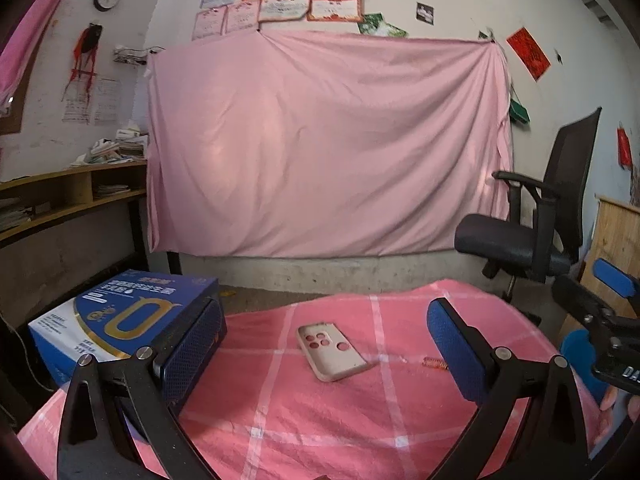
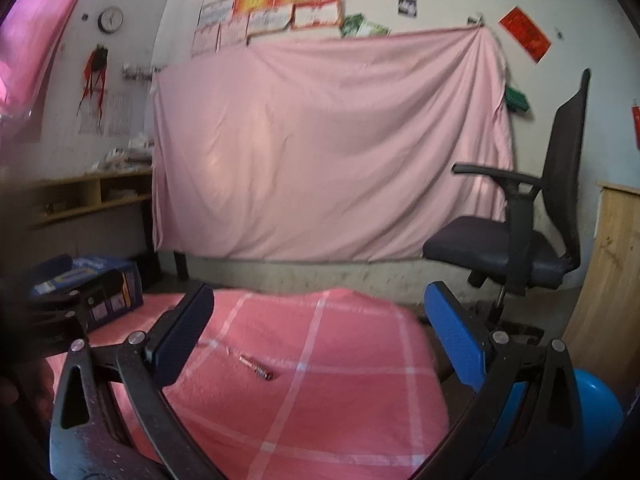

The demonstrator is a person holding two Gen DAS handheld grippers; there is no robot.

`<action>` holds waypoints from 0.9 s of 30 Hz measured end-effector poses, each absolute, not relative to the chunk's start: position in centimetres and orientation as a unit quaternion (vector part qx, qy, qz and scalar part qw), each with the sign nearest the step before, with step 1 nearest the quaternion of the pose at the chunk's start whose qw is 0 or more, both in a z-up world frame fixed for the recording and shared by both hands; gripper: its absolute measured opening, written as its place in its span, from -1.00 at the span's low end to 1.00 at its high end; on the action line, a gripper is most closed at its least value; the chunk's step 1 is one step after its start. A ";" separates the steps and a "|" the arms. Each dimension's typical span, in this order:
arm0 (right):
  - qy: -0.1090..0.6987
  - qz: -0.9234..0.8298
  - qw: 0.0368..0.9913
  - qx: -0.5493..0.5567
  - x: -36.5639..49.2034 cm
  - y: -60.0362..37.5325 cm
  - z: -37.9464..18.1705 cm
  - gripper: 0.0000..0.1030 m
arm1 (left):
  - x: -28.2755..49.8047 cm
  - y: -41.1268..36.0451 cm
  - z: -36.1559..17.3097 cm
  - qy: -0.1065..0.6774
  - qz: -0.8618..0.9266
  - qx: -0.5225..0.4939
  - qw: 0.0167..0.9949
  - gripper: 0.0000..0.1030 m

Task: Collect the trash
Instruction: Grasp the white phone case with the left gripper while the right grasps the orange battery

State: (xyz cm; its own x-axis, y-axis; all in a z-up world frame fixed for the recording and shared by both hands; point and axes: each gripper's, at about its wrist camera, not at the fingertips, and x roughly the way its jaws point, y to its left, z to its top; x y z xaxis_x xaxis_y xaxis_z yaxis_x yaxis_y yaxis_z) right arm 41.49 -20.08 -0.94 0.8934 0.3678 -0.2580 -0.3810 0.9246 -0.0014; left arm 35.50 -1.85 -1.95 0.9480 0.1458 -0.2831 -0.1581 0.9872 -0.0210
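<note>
A beige remote-control shell [image 1: 332,352] with round holes lies on the pink checked cloth [image 1: 304,420], between and ahead of the fingers of my left gripper [image 1: 324,356], which is open and empty. A small orange spring [image 1: 435,363] lies to the shell's right, near the right finger. In the right wrist view a small dark cylinder like a battery [image 2: 257,368] lies on the cloth, ahead of my right gripper [image 2: 320,344], also open and empty. The right gripper [image 1: 612,320] shows at the right edge of the left wrist view.
A blue printed box [image 1: 120,320] stands at the table's left side, touching my left finger in the view. A black office chair [image 2: 520,216] stands beyond the table's right. A pink sheet [image 1: 328,144] hangs on the far wall, with wooden shelves [image 1: 72,196] at left. A blue ball [image 2: 596,404] lies low right.
</note>
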 end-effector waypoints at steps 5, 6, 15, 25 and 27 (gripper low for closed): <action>0.199 0.202 0.959 -0.025 44.0 -19.8 -2.5 1.00 | 37.9 -2.0 -3.4 0.191 0.064 0.004 0.979 0.96; 0.217 0.206 0.954 -0.023 44.6 -19.7 -2.9 1.00 | 38.5 -1.9 -3.7 0.205 0.062 0.004 0.977 0.96; 0.361 0.258 0.896 -0.030 49.4 -17.7 -6.6 0.63 | 43.6 -0.5 -5.7 0.313 0.047 -0.026 0.948 0.91; 0.414 0.302 0.851 -0.119 50.8 -12.9 -8.4 0.33 | 48.2 0.1 -7.8 0.403 0.000 -0.053 0.914 0.38; 0.412 0.305 0.848 -0.132 50.8 -12.4 -8.5 0.28 | 48.6 0.2 -7.8 0.407 -0.007 -0.055 0.912 0.30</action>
